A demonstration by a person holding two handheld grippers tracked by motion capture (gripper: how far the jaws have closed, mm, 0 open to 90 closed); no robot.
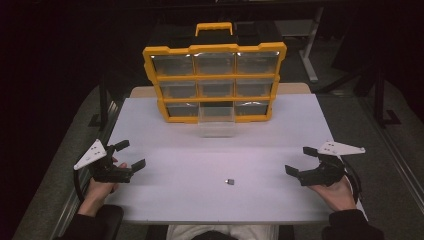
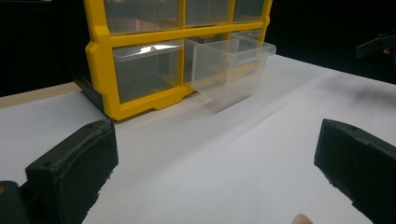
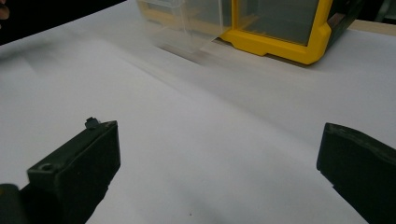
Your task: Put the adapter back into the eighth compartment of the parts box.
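Observation:
A yellow organizer (image 1: 152, 55) with clear drawers stands upright at the back middle of the white table (image 1: 165, 200). Its bottom middle drawer (image 1: 216, 122) is pulled out and looks empty. A small dark piece (image 1: 230, 181) lies on the table near the front, right of centre. My left gripper (image 1: 132, 154) rests open at the left edge, nothing between its jaws. My right gripper (image 1: 298, 160) rests open at the right, about a hand's width from the small piece. The small piece (image 3: 92, 122) peeks over the left jaw in the right gripper view. The pulled-out drawer (image 2: 233, 65) faces the left gripper (image 2: 217, 135).
The organizer's black-and-yellow carry handle (image 1: 214, 27) sticks up behind it. Table legs and dark floor surround the table. A wooden strip (image 1: 295, 88) edges the table's back. Bare white surface lies between the grippers and the organizer (image 3: 280, 44).

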